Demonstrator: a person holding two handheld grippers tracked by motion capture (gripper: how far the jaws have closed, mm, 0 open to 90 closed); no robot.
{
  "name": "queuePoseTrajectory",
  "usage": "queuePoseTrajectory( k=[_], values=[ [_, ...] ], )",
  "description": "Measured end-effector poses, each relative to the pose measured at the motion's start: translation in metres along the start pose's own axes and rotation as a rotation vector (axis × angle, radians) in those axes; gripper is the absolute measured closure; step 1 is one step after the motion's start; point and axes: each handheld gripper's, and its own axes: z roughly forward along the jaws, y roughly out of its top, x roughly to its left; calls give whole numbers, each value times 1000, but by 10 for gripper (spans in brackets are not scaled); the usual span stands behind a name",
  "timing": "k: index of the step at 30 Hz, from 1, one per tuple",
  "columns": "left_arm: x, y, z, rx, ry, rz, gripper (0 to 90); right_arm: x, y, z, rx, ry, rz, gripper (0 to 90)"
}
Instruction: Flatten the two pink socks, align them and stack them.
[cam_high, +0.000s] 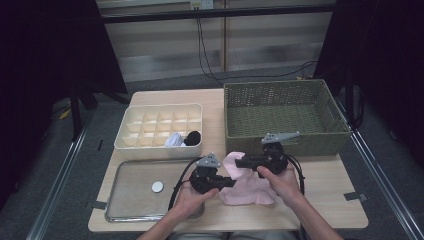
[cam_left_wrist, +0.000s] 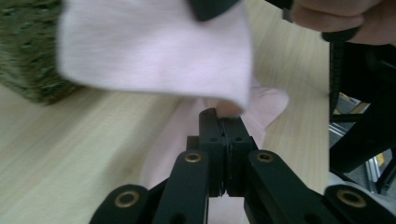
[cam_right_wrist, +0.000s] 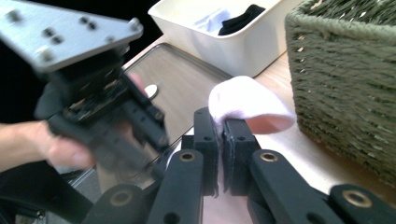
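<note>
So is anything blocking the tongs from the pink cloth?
No. Both tongs already pinch the pink cloth: the right tongs hold a raised fold, and the left tongs are shut on an edge lower down. Nothing sits between them.

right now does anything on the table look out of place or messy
Nothing looks spilled or damaged. The pink cloth lies rumpled between both claws, each shut on an edge of it, which fits folding. One small white disc sits alone on the metal tray, a little odd but harmless.
</note>
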Motion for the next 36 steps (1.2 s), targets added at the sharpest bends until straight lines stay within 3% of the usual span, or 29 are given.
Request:
queuePoseTrajectory(
  k=[9, 21, 27, 29, 33, 36],
  values=[
    [17, 8, 4, 1, 50, 11, 896, 7, -12, -10, 16, 35, 9, 855],
    [28, 4, 10, 18, 76, -11, 888, 11, -36, 4, 135, 83, -11, 816],
    [32, 2, 0, 5, 77, -27, 772, 10, -49, 18, 204, 77, -17, 820],
    [33, 1, -5, -17, 83, -55, 703, 10, -51, 23, 222, 74, -18, 820],
    [34, 0, -17, -11, 107, -45, 613, 9, -54, 31, 256, 62, -28, 800],
    [36, -3, -26, -17, 111, -53, 595, 8, -55, 34, 266, 53, -38, 791]
  ],
)
